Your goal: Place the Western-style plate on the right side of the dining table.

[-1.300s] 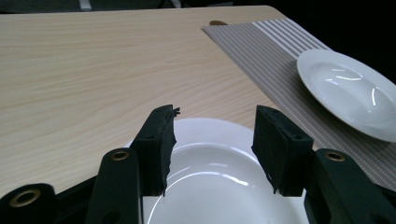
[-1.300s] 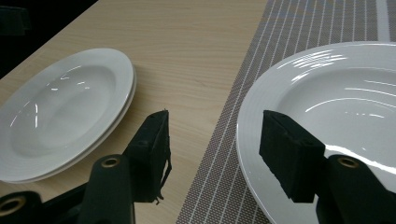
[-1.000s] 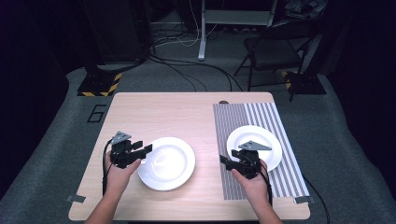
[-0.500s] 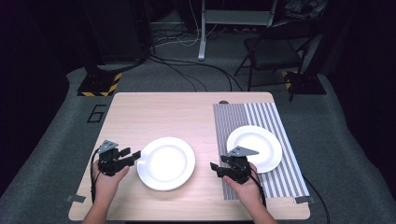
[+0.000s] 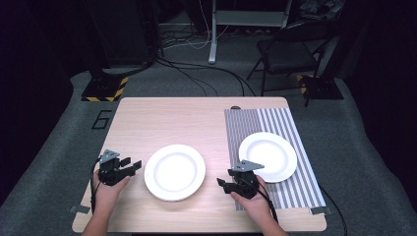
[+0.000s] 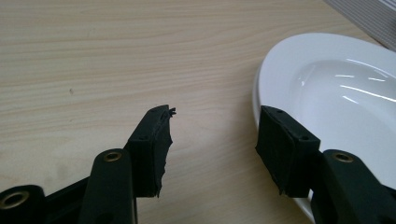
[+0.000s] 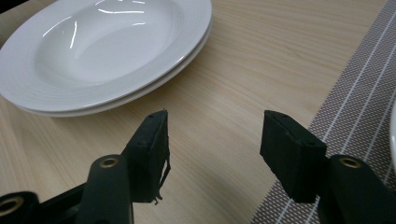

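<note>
1. Both hands have pulled back toward the bottom of the high view over the last second. The left gripper [image 5: 132,166] was at the rim of the plate [image 5: 174,171] a second ago and now sits just left of it, off the rim.
2. The right gripper [image 5: 222,184] has dropped off the far plate [image 5: 268,156] on the striped mat [image 5: 255,123] and now rests low between the two plates, pointing left.
3. Left jaws have just been opening; in the left gripper view they stand apart with bare table [image 6: 116,56] between them, the plate rim just beside the right-hand jaw. Nothing held.
4. Right jaws are apart too, empty, over wood at the mat's edge.
5. My read: both grippers now flank the centre plate, a set-up for a two-sided lift.
6. The right gripper view shows two rims there, so it looks like a stack of two.
7. The plate sits at lower centre of the table, flat, bowl up. Being round, it has no long axis.
</note>
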A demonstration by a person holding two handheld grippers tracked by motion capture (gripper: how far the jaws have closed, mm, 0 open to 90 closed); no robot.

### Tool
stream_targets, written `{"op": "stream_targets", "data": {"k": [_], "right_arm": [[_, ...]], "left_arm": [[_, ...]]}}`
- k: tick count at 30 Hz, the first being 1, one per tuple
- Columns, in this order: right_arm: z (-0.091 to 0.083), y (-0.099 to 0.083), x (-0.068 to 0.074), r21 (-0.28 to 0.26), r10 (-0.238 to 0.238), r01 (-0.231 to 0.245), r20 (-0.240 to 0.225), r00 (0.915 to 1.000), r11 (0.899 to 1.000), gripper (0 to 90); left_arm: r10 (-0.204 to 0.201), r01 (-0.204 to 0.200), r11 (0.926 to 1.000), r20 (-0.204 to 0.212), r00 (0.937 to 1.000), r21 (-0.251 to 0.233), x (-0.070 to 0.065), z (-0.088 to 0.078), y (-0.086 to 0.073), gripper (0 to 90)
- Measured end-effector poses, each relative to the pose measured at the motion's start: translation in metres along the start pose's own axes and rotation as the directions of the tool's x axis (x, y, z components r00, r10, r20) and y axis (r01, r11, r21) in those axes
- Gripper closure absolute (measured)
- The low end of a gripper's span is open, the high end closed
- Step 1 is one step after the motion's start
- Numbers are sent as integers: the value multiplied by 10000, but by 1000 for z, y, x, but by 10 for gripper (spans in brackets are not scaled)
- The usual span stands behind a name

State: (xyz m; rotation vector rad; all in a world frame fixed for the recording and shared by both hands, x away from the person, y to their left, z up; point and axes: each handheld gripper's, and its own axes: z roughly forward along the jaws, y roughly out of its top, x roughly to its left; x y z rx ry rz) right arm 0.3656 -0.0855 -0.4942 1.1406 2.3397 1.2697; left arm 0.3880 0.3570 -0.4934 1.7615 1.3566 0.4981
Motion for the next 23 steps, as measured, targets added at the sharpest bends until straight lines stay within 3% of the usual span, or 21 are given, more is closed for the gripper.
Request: {"op": "stream_targets", "data": {"k": [6, 18, 23], "right_arm": [[9, -6, 3, 232, -228, 230, -120, 9997, 9995, 412], [19, -11, 14, 534, -895, 918, -439, 9950, 9943, 402], [20, -15, 14, 589, -855, 876, -378, 9956, 9944, 401]], "left_arm": [[-298, 299, 9996, -180, 9994, 8, 10, 3, -4, 435], [-110, 136, 9993, -719, 9974, 350, 18, 12, -8, 416], [-126, 157, 9991, -773, 9969, 393, 19, 15, -8, 404]]}}
